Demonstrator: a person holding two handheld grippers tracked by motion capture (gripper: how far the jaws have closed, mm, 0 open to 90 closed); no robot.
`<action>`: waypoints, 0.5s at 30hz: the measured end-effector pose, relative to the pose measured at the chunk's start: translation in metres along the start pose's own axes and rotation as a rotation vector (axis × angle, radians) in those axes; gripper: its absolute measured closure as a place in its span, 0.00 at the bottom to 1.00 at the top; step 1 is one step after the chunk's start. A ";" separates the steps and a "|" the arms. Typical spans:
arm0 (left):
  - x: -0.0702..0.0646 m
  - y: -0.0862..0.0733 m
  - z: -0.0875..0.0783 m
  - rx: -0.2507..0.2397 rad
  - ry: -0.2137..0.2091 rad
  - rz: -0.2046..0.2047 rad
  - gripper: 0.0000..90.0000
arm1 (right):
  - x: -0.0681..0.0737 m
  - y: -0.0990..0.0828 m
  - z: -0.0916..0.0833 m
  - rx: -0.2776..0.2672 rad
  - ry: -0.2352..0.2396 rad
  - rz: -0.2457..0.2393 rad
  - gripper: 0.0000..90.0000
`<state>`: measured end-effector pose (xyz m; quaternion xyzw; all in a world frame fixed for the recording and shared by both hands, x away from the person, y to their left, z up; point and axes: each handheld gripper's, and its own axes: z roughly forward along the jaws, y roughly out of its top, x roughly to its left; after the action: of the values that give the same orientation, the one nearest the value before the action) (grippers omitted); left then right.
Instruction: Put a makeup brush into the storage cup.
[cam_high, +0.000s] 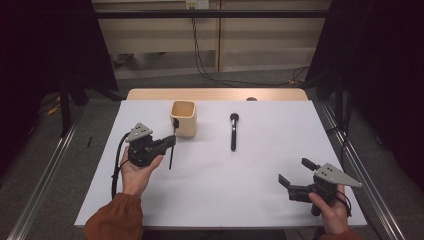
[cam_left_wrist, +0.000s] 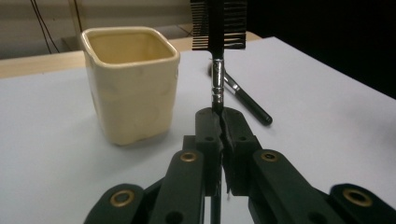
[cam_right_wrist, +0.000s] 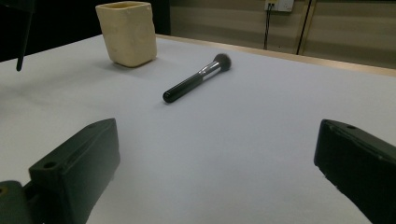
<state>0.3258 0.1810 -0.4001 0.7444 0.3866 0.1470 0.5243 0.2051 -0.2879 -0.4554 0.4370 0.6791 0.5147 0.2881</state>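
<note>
A slim black comb-headed brush (cam_left_wrist: 218, 28) stands upright, clamped, just beside the cream cup (cam_left_wrist: 130, 84).

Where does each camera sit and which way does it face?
High view: above the person's side, facing forward and down on the white table; both forearms, left gripper, right gripper.
Left gripper view: along its shut jaws, clamping a thin black comb brush, toward a cream square ceramic cup.
Right gripper view: between open jaws, across the table.
Shared: cup, black round makeup brush.
</note>
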 end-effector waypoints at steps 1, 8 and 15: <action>0.001 0.001 0.000 -0.007 -0.005 -0.003 0.96 | 0.000 0.000 0.000 0.001 0.000 -0.004 0.00; 0.003 0.010 -0.002 -0.036 0.002 0.008 0.96 | 0.000 0.000 0.000 0.001 -0.002 -0.002 0.00; 0.002 0.020 -0.004 -0.050 0.004 0.031 0.96 | 0.000 0.000 0.000 0.000 -0.003 -0.003 0.00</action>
<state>0.3334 0.1820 -0.3812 0.7365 0.3723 0.1661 0.5397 0.2054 -0.2878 -0.4556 0.4368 0.6794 0.5136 0.2896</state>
